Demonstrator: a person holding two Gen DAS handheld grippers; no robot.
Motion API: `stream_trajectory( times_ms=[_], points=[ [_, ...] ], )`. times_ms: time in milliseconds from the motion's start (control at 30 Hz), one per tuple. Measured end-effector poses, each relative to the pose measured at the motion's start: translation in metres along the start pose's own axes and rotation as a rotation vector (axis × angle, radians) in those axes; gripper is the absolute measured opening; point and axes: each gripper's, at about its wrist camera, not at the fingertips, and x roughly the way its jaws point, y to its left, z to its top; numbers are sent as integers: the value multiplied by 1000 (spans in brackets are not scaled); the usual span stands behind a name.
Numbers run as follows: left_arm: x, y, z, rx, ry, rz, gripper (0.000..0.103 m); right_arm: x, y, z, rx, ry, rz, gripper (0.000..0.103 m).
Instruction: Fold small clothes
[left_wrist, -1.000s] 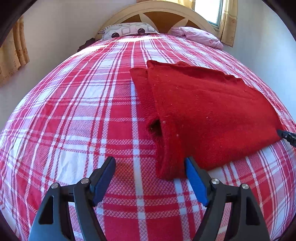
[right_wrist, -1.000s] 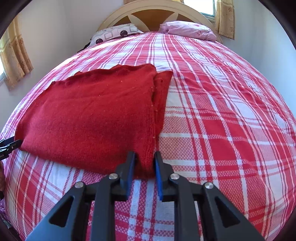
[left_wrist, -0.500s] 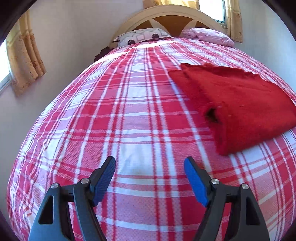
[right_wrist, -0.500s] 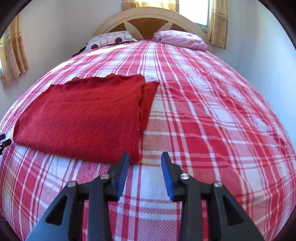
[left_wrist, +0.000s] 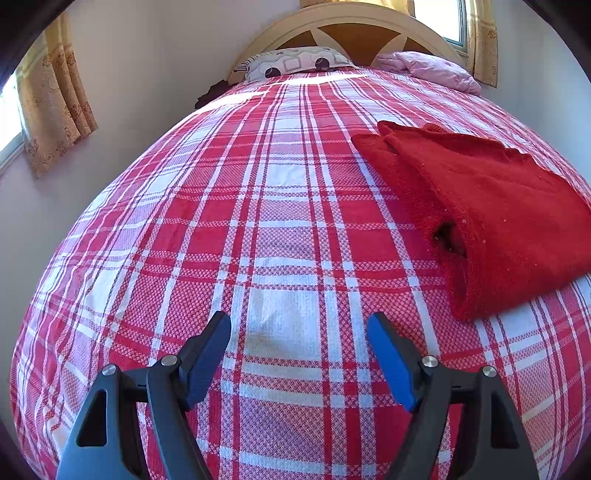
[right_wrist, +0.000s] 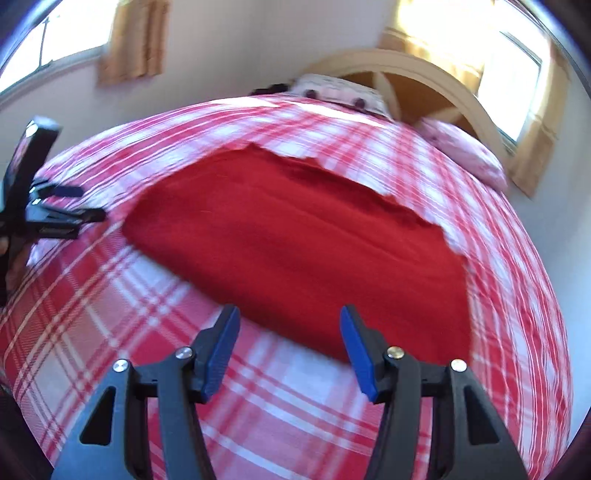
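Red garment (left_wrist: 491, 218) folded flat on plaid bedspread (left_wrist: 280, 229), ahead and to the right of left claw (left_wrist: 298, 356), well apart from its tips; sleeve edge doubled along near-left side, small dark gap showing at the fold. From right wrist view, same red garment (right_wrist: 303, 243) just ahead of right claw (right_wrist: 290, 349), near hem lying between and beyond the two blue pads, not touched by either; view blurred.

Plaid bedspread (right_wrist: 122, 306) covering whole bed, bare beneath both claws. Arched headboard (left_wrist: 354, 22) far ahead, patterned pillow (left_wrist: 295, 62) and pink pillow (left_wrist: 428, 68) against it. Curtains (left_wrist: 51, 107) at window far left of left claw.

Left claw spread wide, nothing between pads, only bedspread below. Right claw spreading at this moment, jaws opening, nothing pinched, cloth edge merely seen through the gap. Left claw (right_wrist: 62, 214) also seen at far left edge from right wrist view, dark and small, off garment's left end.
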Motion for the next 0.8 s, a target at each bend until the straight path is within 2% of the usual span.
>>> stream_trajectory(
  times_ms=[100,233,633,800],
  points=[
    [2,1,2,2,4,-11,77,11,41,9,-129,-19,0,59],
    [4,10,5,-23,11,-33,77,22,75,15,-245,-37,-17,59],
    [12,33,17,-91,7,-81,77,35,134,16,-431,-68,-65,59],
    [18,37,36,-163,11,-198,77,44,149,17,-460,-93,-122,59]
  ],
)
